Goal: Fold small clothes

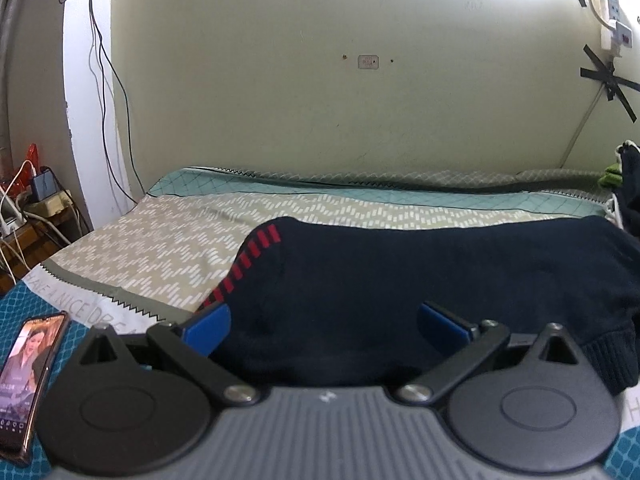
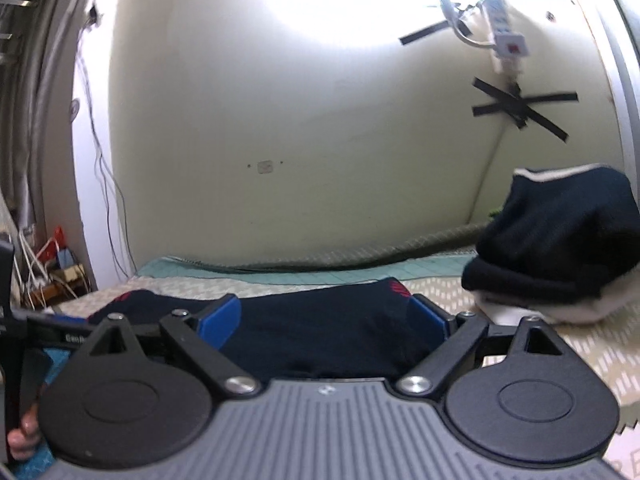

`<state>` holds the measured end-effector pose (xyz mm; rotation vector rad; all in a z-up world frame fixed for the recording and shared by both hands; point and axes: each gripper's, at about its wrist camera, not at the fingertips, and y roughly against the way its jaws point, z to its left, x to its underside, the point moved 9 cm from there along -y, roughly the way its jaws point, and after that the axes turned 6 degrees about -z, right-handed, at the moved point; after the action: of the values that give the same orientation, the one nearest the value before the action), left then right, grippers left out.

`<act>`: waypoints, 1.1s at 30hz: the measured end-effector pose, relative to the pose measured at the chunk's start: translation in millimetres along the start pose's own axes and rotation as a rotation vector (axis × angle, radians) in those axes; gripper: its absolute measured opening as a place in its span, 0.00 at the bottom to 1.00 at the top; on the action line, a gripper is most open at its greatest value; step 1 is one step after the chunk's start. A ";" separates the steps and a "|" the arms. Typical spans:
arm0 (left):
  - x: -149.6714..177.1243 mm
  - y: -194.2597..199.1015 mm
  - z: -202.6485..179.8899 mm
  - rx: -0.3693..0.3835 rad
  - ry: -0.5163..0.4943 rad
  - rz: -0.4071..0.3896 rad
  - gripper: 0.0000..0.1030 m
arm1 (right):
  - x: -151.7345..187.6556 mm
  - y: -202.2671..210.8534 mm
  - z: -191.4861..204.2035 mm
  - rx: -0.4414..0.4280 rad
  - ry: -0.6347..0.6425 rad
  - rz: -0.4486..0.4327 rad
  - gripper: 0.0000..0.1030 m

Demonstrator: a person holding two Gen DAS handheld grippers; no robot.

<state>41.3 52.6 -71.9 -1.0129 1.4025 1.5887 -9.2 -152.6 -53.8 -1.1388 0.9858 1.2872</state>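
Note:
A dark navy sock [image 1: 420, 280] with red dashes along one edge lies flat across the patterned bed cover. My left gripper [image 1: 324, 326] is open, low over the near edge of the sock, its blue pads [image 1: 208, 326] spread wide on either side of the fabric. In the right wrist view the same sock [image 2: 320, 328] stretches between the blue pads of my right gripper [image 2: 328, 320], which is also open and close to the cloth. Whether either gripper touches the sock I cannot tell.
A pile of dark and white folded clothes [image 2: 556, 248] sits on the bed at the right. A phone [image 1: 28, 380] with a lit screen lies at the left. Cables and chargers [image 1: 36, 200] clutter the floor corner at the left. A hand [image 2: 24, 436] shows at the lower left.

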 end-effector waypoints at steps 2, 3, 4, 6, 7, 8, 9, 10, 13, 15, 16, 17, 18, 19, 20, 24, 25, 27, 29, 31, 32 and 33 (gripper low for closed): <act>0.2 0.5 -0.1 -0.006 -0.008 0.002 1.00 | 0.7 0.6 -1.8 -0.006 -0.015 0.002 0.81; 0.4 0.1 -0.4 -0.010 -0.013 0.004 1.00 | 1.3 -0.1 -1.7 -0.011 -0.018 0.008 0.81; 0.6 -0.4 -0.2 -0.013 -0.018 0.006 1.00 | 2.1 -1.2 -1.3 -0.016 -0.018 0.015 0.81; 0.8 -0.6 -0.7 -0.017 -0.026 0.006 1.00 | 4.6 -3.8 -0.6 -0.019 -0.019 0.036 0.81; 0.9 -0.6 -0.9 -0.019 -0.029 0.007 1.00 | 5.9 -5.2 -0.9 -0.017 -0.020 0.047 0.81; 0.9 -0.4 -1.2 -0.021 -0.030 0.007 1.00 | 6.4 -5.4 -1.0 -0.016 -0.023 0.053 0.81; 1.0 -0.5 -1.3 -0.022 -0.032 0.009 1.00 | 7.1 -5.7 -1.8 -0.014 -0.027 0.057 0.81; 1.1 -0.8 -1.3 -0.022 -0.033 0.010 1.00 | 7.2 -5.6 -2.3 -0.013 -0.033 0.058 0.81; 1.2 -2.2 0.3 -0.019 -0.035 0.013 1.00 | 6.9 -5.7 -5.9 -0.008 -0.052 0.057 0.81; 1.4 -3.3 0.6 -0.015 -0.037 0.017 1.00 | 7.7 -6.6 -7.8 -0.010 -0.068 0.067 0.81; 1.5 -3.6 0.6 -0.014 -0.038 0.019 1.00 | 9.1 -6.9 -9.6 -0.002 -0.081 0.077 0.81; 1.5 -3.4 0.0 -0.015 -0.038 0.020 1.00 | 9.9 -7.8 -10.6 -0.001 -0.092 0.086 0.81; 1.5 -3.6 -0.1 -0.014 -0.040 0.021 1.00 | 10.4 -8.4 -11.2 -0.007 -0.102 0.093 0.81; 1.6 -3.9 -0.4 -0.012 -0.042 0.022 1.00 | 10.9 -8.8 -11.3 -0.015 -0.110 0.098 0.81; 1.8 -4.3 -0.6 -0.009 -0.045 0.024 1.00 | 11.3 -8.9 -11.0 -0.019 -0.113 0.100 0.81; 1.9 -5.4 -0.6 -0.002 -0.051 0.024 1.00 | 12.0 -8.0 -6.9 -0.028 -0.103 0.098 0.81; 1.9 -5.5 -0.7 0.001 -0.051 0.023 1.00 | 12.3 -8.0 -5.8 -0.035 -0.101 0.098 0.81; 1.6 -6.1 -0.9 0.004 -0.049 0.023 1.00 | 13.3 -8.8 -4.8 -0.045 -0.101 0.105 0.81; 1.8 -6.8 -1.2 0.010 -0.048 0.024 1.00 | 15.4 -11.1 -4.6 -0.046 -0.104 0.123 0.81; 1.7 -6.8 -1.2 0.012 -0.046 0.020 1.00 | 17.8 -13.4 -5.7 -0.042 -0.111 0.144 0.81; 1.4 -6.2 -1.5 0.018 -0.045 0.016 1.00 | 17.9 -13.5 -6.1 -0.041 -0.113 0.145 0.81; 1.2 -5.3 -2.0 0.023 -0.045 0.011 1.00 | 17.7 -13.1 -6.4 -0.041 -0.114 0.142 0.81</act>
<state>45.8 51.2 -75.2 -0.9521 1.3952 1.5907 5.4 -154.7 -71.3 -1.0285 0.9734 1.4758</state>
